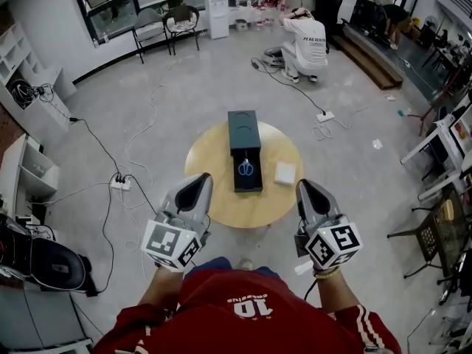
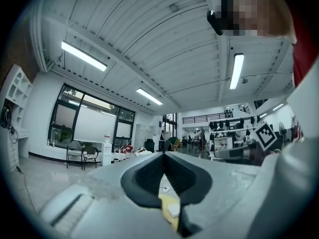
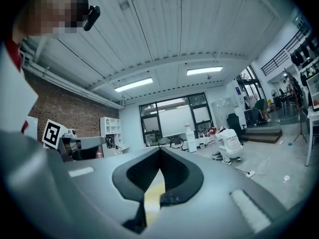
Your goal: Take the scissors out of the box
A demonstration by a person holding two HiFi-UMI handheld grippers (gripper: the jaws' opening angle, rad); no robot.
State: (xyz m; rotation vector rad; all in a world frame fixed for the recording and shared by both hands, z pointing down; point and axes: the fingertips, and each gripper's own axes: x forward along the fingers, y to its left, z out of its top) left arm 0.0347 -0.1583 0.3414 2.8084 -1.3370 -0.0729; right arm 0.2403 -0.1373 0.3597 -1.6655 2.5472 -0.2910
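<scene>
A dark green box (image 1: 243, 126) stands on the round wooden table (image 1: 210, 161), its drawer (image 1: 248, 183) pulled out toward me. Blue-handled scissors (image 1: 245, 168) lie in the drawer. My left gripper (image 1: 199, 178) hovers at the table's near left edge, level, its jaws shut and empty. At the near right edge my right gripper (image 1: 305, 186) is likewise shut with nothing in it. In the left gripper view the left gripper (image 2: 164, 154) has its jaws meeting at the tip; the right gripper view shows the right gripper (image 3: 160, 148) the same. Both are short of the drawer.
A small white block (image 1: 285, 172) lies on the table right of the drawer. A person (image 1: 306, 46) crouches on the floor beyond. Power strips (image 1: 120, 183) and cables trail on the left floor. Chairs (image 1: 435, 227) stand at the right, white shelves (image 1: 33, 168) at the left.
</scene>
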